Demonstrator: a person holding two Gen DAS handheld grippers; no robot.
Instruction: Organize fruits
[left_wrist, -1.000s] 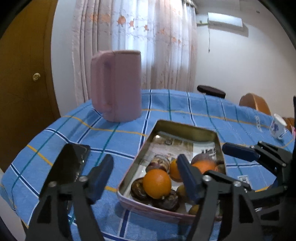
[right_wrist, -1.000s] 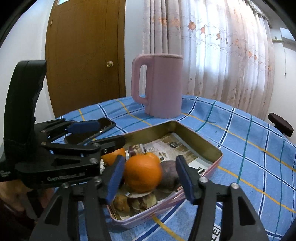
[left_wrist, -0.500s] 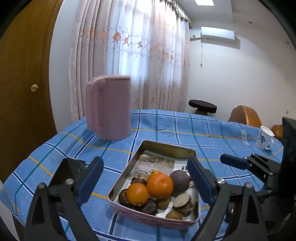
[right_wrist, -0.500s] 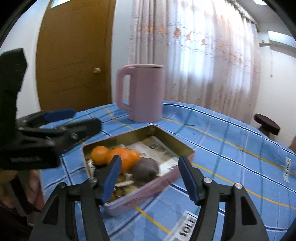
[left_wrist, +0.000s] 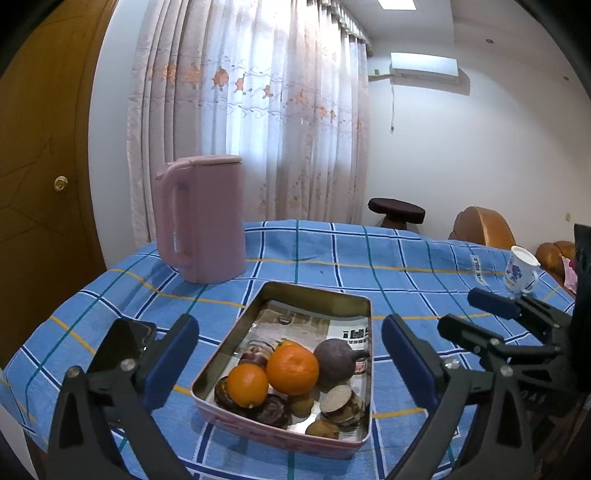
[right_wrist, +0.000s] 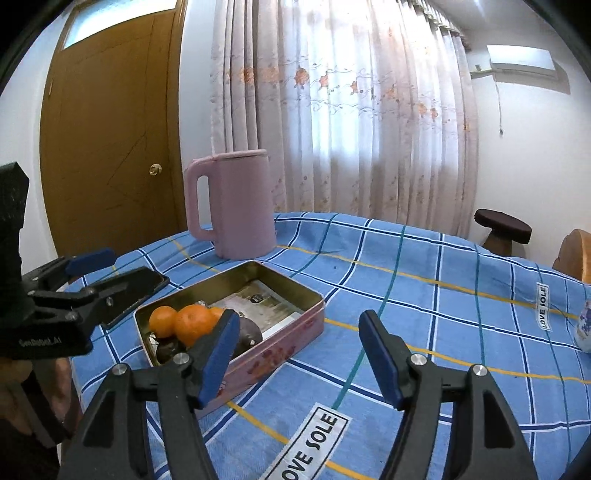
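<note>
A pink metal tin (left_wrist: 314, 295) on the blue checked tablecloth holds two oranges (left_wrist: 291, 369) (left_wrist: 246, 384), a purple fruit (left_wrist: 338, 363) and several brown pieces. My left gripper (left_wrist: 289, 325) hovers short of the tin, its jaws opening wide with nothing touching the pads. In the left wrist view my right gripper (left_wrist: 461, 310) hangs to the right of the tin. Its jaws are opening too, and between them is only bare cloth beside the tin (right_wrist: 295, 325). The oranges (right_wrist: 194, 323) show past its left finger. My left gripper (right_wrist: 110, 273) sits at the left edge.
A tall pink kettle (left_wrist: 207, 218) stands behind the tin. A black phone (left_wrist: 122, 339) lies left of the tin, near the table's edge. A white mug (left_wrist: 519, 269) stands far right. A dark stool (left_wrist: 397, 210) and a wooden door are beyond the table.
Both grippers drew back and up from the tin. The left jaws spread wider. The orange that stood between the right jaws now lies in the tin, and that gripper swung right.
</note>
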